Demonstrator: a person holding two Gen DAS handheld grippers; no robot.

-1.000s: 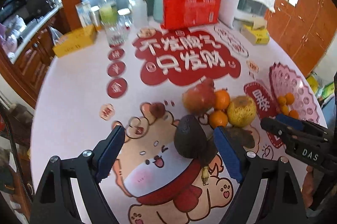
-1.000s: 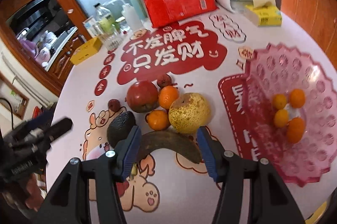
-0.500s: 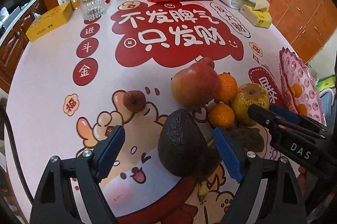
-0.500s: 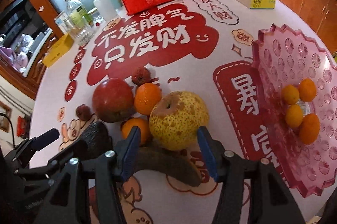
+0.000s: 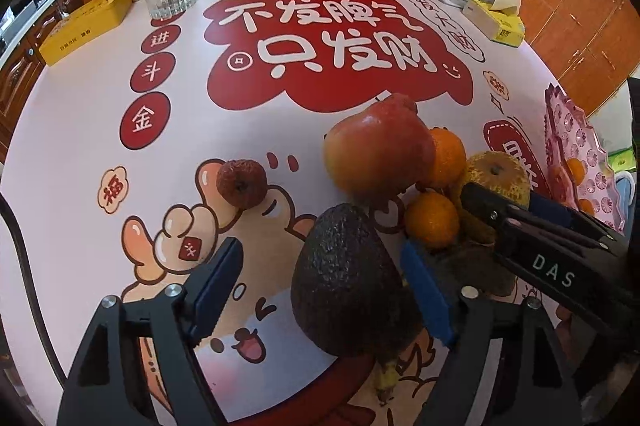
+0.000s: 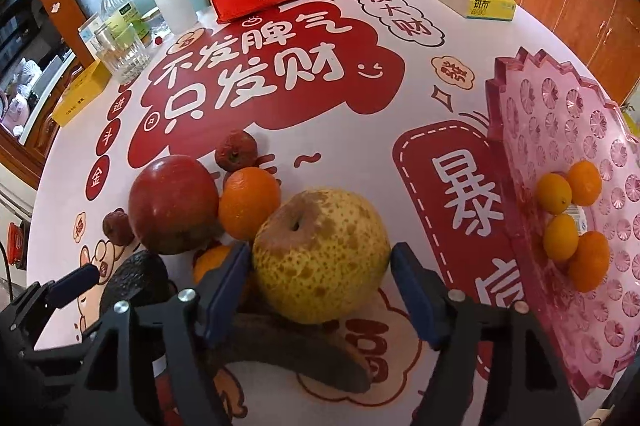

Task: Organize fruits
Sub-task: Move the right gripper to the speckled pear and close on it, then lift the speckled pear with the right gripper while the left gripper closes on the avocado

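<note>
Fingers first: your left gripper has just been closing a bit but is spread around the avocado, no pad pressing it. Your right gripper just widened, spread around the spotted pear, left pad maybe touching. Both fruits sit on the surface. Behind them: apple, oranges. Pink tray sits right, holding small oranges.
</note>
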